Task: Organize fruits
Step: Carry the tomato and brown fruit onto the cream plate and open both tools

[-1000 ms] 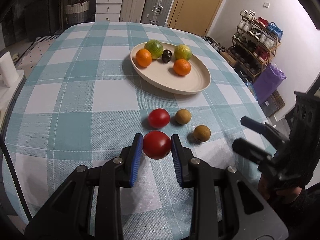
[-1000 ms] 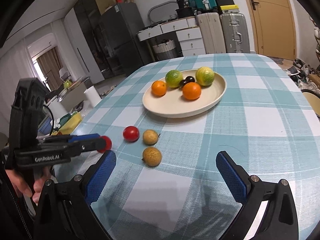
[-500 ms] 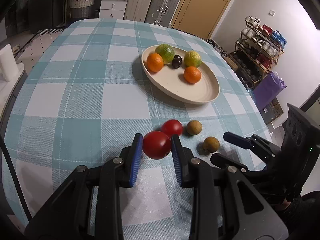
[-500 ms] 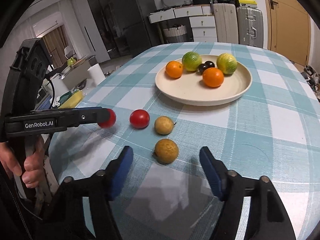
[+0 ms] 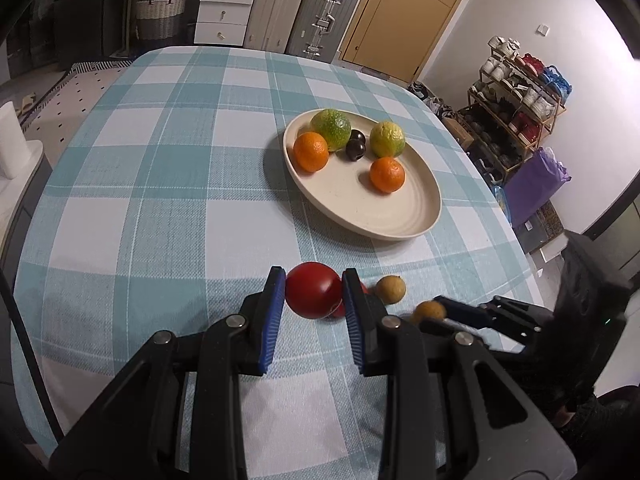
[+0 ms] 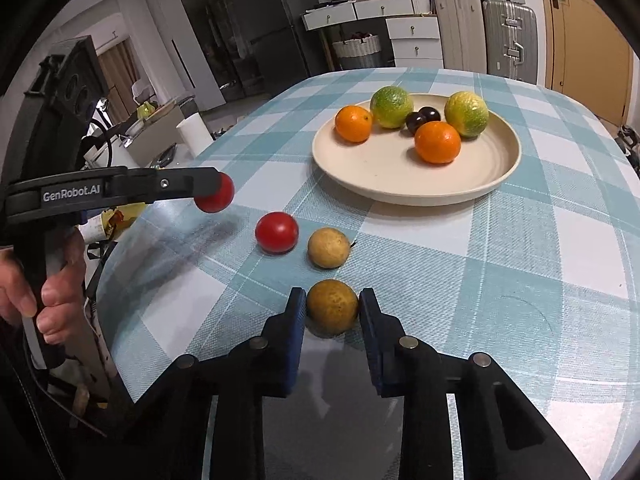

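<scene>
Fruits sit partly gathered on a cream plate (image 5: 404,216) toward the far side of the bench (image 5: 160,200), which wears a teal-and-white checked cloth. In the left wrist view the plate carries two oranges (image 5: 311,151), two green citrus (image 5: 331,129) and a pair of dark plums (image 5: 355,148). The left tongs (image 5: 314,300) pinch a red tomato (image 5: 313,295) between their blue pads, raised off the cloth. A second red tomato (image 5: 339,311) peeks out behind the right pad, and a tan round fruit (image 5: 391,289) lies just beside it on the cloth. Further right the right tongs (image 5: 434,314) reach in with a brown round fruit (image 5: 429,312) at their tips. A shoe rack (image 5: 516,108) and purple bag (image 5: 536,184) stand off to the right.

In the right wrist view the right tongs (image 6: 332,312) close around the brown round fruit (image 6: 332,307) — both blue pads appear to touch it, and it seems to rest on the cloth. The tan fruit (image 6: 329,247) and the loose tomato (image 6: 277,232) lie just beyond, side by side. At left a hand (image 6: 28,280) grips the left tongs (image 6: 214,194), which hold the tomato (image 6: 216,199) above the bench. The plate (image 6: 460,192) with its citrus and plums lies behind, well apart from the loose fruit — suitcases (image 6: 508,42) and white drawers (image 6: 414,40) stand past the bench
</scene>
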`<state>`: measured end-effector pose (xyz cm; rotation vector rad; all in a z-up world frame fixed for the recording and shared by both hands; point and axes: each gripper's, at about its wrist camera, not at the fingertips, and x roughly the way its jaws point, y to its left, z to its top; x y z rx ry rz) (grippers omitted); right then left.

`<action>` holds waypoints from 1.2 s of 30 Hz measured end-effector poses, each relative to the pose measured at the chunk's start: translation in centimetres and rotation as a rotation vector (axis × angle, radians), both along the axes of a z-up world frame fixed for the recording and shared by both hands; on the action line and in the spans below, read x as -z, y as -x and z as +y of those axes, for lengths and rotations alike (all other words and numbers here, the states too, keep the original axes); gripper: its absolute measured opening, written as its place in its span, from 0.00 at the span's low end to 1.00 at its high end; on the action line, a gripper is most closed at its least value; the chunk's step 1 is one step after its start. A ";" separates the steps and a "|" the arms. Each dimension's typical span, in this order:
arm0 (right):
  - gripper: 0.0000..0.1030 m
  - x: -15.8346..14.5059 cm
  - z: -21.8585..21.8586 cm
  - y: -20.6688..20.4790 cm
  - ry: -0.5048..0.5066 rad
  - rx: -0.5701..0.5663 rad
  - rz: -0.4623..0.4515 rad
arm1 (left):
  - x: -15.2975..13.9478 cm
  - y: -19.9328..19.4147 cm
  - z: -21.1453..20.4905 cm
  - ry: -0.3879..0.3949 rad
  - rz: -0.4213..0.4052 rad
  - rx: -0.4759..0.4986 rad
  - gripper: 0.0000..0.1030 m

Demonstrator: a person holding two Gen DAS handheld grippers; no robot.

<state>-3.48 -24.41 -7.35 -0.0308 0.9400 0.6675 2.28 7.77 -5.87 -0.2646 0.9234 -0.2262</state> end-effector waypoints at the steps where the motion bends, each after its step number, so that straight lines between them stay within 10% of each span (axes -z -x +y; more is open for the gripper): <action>1: 0.27 -0.3 -0.4 -0.2 -0.023 0.019 0.003 | -0.1 -0.2 0.0 0.003 -0.002 -0.001 0.25; 13: 0.27 -5.2 -2.9 -4.1 -0.115 0.107 -0.101 | -2.1 -5.6 -3.0 -0.005 -0.030 0.055 0.25; 36: 0.27 -4.3 -4.5 -12.3 -0.093 0.195 -0.087 | 0.9 -15.8 -7.0 -0.019 0.053 0.088 0.25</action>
